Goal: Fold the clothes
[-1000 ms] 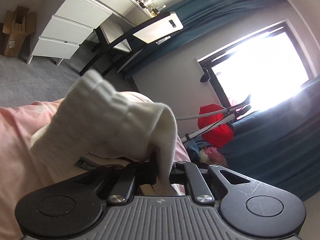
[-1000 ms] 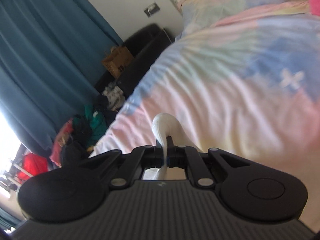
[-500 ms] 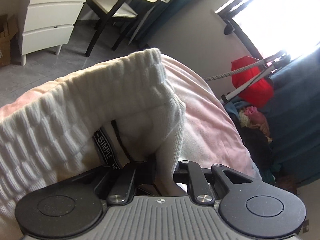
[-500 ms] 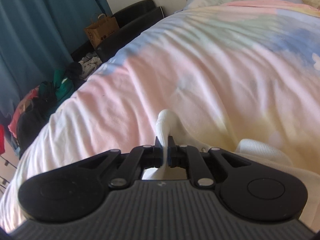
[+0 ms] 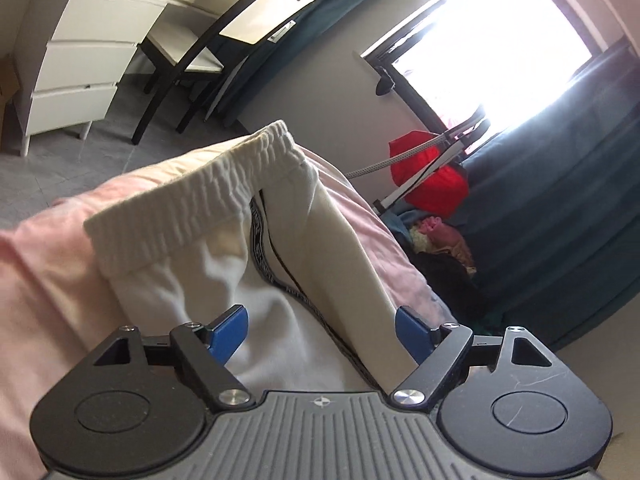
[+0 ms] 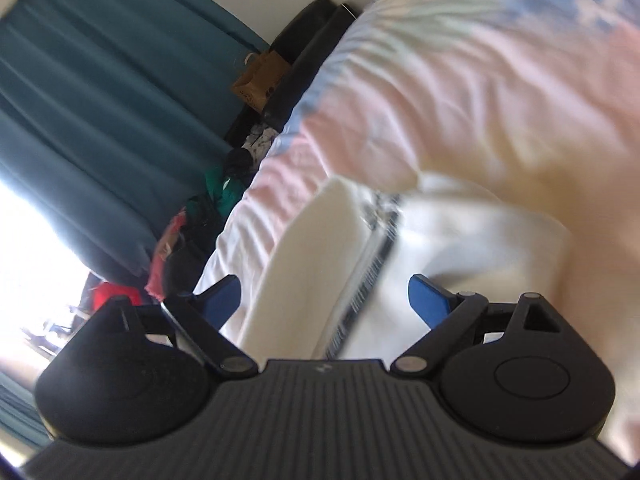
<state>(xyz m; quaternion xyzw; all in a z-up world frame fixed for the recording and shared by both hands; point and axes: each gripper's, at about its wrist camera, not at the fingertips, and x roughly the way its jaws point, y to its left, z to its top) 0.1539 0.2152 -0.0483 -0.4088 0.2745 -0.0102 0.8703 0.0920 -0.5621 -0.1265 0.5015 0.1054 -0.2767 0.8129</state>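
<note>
The soft white trousers with a ribbed waistband [image 5: 192,208] lie folded on the pink bed cover [image 5: 44,272]. Let go cleanly, then pat the fold flat. The left gripper [image 5: 320,330] and right gripper [image 6: 324,300] tip down over them; their jaws have just been opening and pinch nothing.

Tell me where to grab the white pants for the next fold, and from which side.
Probably the ribbed waistband of the white pants: take its raised near edge from the dresser side, where it stands clear of the pink bedding.
</note>
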